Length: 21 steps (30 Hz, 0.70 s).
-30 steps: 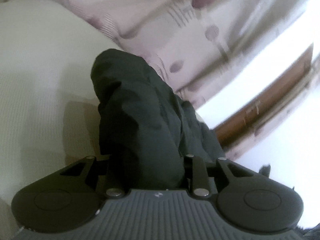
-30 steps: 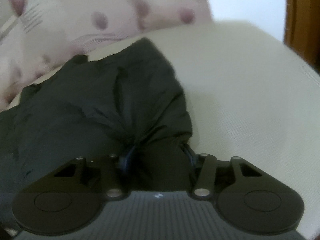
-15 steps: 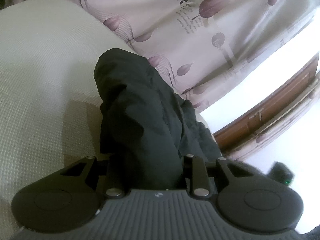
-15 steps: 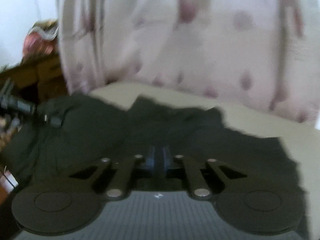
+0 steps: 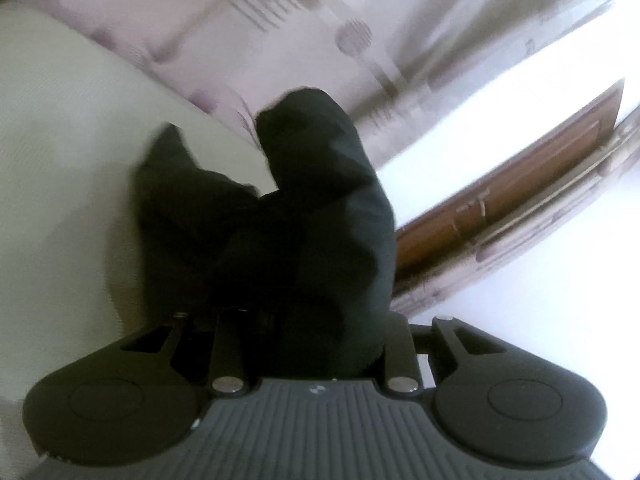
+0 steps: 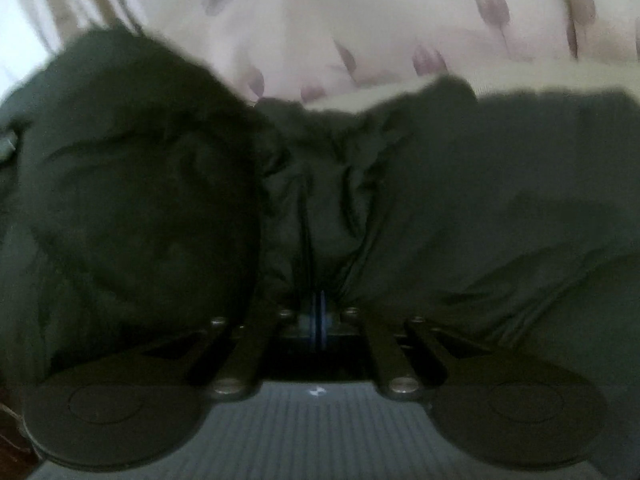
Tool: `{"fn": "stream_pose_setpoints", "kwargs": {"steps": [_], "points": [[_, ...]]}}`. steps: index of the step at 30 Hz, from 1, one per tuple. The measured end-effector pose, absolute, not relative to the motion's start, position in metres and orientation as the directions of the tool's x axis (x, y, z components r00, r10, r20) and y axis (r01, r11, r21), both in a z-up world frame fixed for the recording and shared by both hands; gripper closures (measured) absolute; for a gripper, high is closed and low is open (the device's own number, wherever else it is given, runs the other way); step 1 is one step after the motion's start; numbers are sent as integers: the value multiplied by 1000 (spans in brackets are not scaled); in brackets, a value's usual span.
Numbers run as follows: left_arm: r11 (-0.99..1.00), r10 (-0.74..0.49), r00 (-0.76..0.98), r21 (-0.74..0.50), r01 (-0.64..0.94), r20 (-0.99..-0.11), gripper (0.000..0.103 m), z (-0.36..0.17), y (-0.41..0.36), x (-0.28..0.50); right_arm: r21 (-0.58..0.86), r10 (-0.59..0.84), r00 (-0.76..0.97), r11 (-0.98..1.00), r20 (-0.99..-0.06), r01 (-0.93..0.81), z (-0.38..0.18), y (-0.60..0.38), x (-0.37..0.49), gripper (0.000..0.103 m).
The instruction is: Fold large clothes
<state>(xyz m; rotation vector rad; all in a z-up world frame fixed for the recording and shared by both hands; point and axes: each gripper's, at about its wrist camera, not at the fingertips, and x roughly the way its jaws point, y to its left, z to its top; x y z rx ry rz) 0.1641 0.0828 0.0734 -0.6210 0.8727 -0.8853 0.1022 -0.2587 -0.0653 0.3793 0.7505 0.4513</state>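
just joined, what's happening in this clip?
A person with a handheld gripper in each hand is folding a large dark, near-black cloth garment on a cream textured surface, in front of a pale curtain with purple leaf print. The left gripper is clamped on a thick bunch of the garment, which stands up off the surface. The right gripper is shut, fingers together, just above the spread-out fabric; whether it pinches any of it is unclear. The fold isn't finished.

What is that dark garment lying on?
The dark garment lies on a pale cream cushion, with a leaf-patterned curtain behind. Whatever is directly beneath the cloth is covered.
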Motion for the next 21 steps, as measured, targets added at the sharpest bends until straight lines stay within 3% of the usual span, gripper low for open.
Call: {"fn": "stream_pose_setpoints", "kwargs": {"steps": [6, 11, 13, 15, 21], "points": [[494, -869, 252, -786, 371, -427, 72, 84, -38, 183, 675, 610, 626, 716, -485, -175, -79, -285, 106, 101], [426, -905, 186, -812, 398, -384, 46, 73, -95, 194, 788, 608, 700, 607, -376, -104, -80, -346, 74, 98], [367, -930, 151, -843, 393, -334, 21, 62, -107, 198, 789, 582, 737, 604, -344, -108, -75, -373, 51, 97], [327, -945, 156, -864, 383, -289, 12, 49, -117, 198, 799, 564, 762, 592, -318, -106, -71, -398, 34, 97], [207, -956, 286, -828, 521, -59, 11, 31, -131, 181, 854, 509, 831, 513, -226, -82, -62, -460, -4, 92]]}}
